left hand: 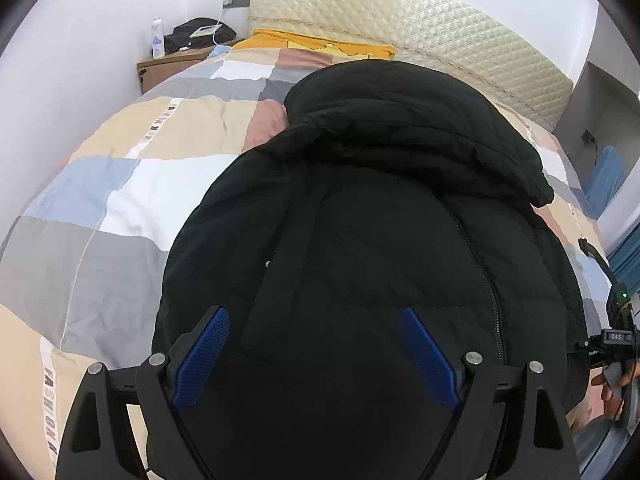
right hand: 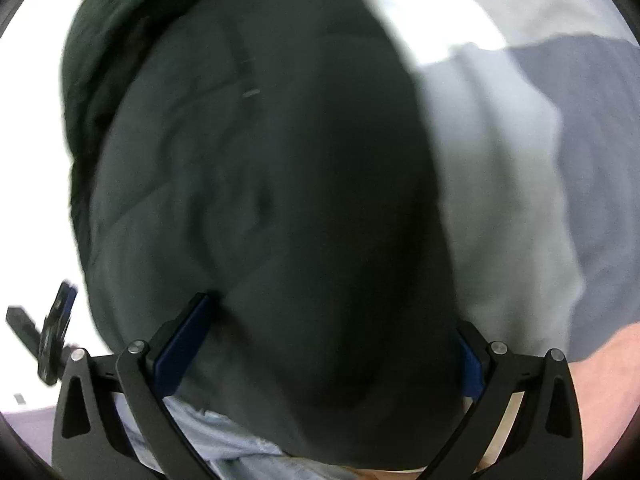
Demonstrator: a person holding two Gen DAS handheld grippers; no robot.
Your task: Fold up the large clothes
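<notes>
A big black padded jacket [left hand: 380, 208] lies on the bed, zipper [left hand: 486, 280] up, hood toward the headboard. My left gripper [left hand: 316, 354] is open, its blue pads [left hand: 204, 356] spread wide just above the jacket's near hem. In the blurred right wrist view the same jacket [right hand: 260, 180] fills the frame. My right gripper [right hand: 324, 356] is open too, its wide-spread fingers [right hand: 184, 344] straddling a fold of the jacket. The right gripper's body also shows at the right edge of the left wrist view [left hand: 618, 340].
A patchwork quilt [left hand: 120, 200] covers the bed, with a yellow pillow [left hand: 320, 44] and cream quilted headboard [left hand: 400, 20] behind. A wooden nightstand [left hand: 172, 64] with a bottle and black bag stands at the far left. A person's forearm [right hand: 604, 364] shows at the right.
</notes>
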